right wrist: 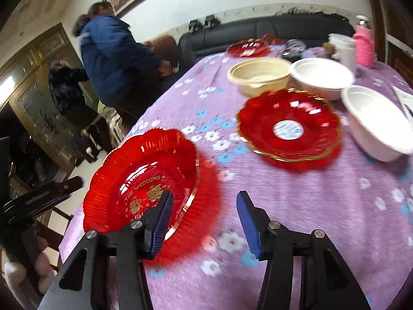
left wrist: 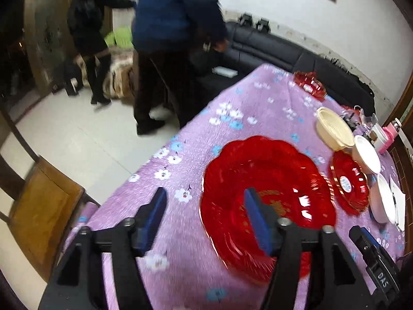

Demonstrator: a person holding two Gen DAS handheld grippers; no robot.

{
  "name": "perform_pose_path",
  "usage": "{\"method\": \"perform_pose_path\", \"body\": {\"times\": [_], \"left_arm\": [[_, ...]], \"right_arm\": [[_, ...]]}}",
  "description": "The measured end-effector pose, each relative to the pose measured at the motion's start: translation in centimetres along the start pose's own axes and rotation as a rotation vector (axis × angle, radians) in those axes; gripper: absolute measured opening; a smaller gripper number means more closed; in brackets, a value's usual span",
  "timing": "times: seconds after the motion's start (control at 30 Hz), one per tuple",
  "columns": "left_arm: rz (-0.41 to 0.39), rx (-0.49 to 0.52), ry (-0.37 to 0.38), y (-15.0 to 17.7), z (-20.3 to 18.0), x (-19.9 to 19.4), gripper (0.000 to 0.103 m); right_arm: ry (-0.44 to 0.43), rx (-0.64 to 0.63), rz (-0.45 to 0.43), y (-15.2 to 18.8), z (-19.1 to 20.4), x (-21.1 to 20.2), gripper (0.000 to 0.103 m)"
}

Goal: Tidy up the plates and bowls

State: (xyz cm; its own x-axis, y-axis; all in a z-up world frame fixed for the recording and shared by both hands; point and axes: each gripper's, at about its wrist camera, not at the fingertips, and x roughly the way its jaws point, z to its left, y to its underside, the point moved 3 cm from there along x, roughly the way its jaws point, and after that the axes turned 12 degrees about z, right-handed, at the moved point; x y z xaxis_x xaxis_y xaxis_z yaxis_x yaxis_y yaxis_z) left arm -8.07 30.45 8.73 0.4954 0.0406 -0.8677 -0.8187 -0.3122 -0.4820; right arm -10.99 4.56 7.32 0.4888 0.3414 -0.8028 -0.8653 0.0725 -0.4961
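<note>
1. Large red plate (right wrist: 144, 180) flat on the purple floral worktop (right wrist: 296, 206), close below both tongs, near the worktop's edge.
2. Left tongs (left wrist: 205, 211) apart, nothing clamped; plate under the right-hand finger, off to the right of the gap.
3. Right tongs (right wrist: 204, 214) apart, empty; plate to the left, under the left-hand finger.
4. Small red plate (right wrist: 289, 126), cream bowl (right wrist: 258, 77) and two white bowls (right wrist: 320, 77) farther on, likely nearer the right tongs.
5. Legible: "THE WEDDING" in gold on the large plate; round white sticker on the small one, unreadable.
</note>
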Motion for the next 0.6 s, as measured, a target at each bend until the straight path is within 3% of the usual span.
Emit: {"method": "perform_pose_path", "body": {"times": [0.03, 0.07, 0.27, 0.43, 0.6], "left_arm": [[-0.037, 0.007, -0.019, 0.6, -0.5, -1.3, 0.083], [-0.088, 0.018, -0.038, 1.5, -1.3, -2.9, 0.085], [-0.269, 0.112, -0.143, 4.9, -6.5, -8.3, 0.086], [-0.342, 0.186, -0.186, 6.5, -9.6, -10.6, 0.086], [-0.347, 0.241, -0.183, 7.4, -11.9, -11.5, 0.086]], "right_arm": [[0.006, 0.007, -0.021, 0.6, -0.4, -0.8, 0.056], [0.011, 0.011, -0.036, 0.8, -0.8, -1.4, 0.058], [0.059, 0.034, -0.137, 3.1, -3.3, -5.5, 0.066], [0.075, 0.073, -0.203, 3.8, -5.6, -8.3, 0.072], [0.081, 0.092, -0.233, 4.0, -7.2, -9.4, 0.074]]}}
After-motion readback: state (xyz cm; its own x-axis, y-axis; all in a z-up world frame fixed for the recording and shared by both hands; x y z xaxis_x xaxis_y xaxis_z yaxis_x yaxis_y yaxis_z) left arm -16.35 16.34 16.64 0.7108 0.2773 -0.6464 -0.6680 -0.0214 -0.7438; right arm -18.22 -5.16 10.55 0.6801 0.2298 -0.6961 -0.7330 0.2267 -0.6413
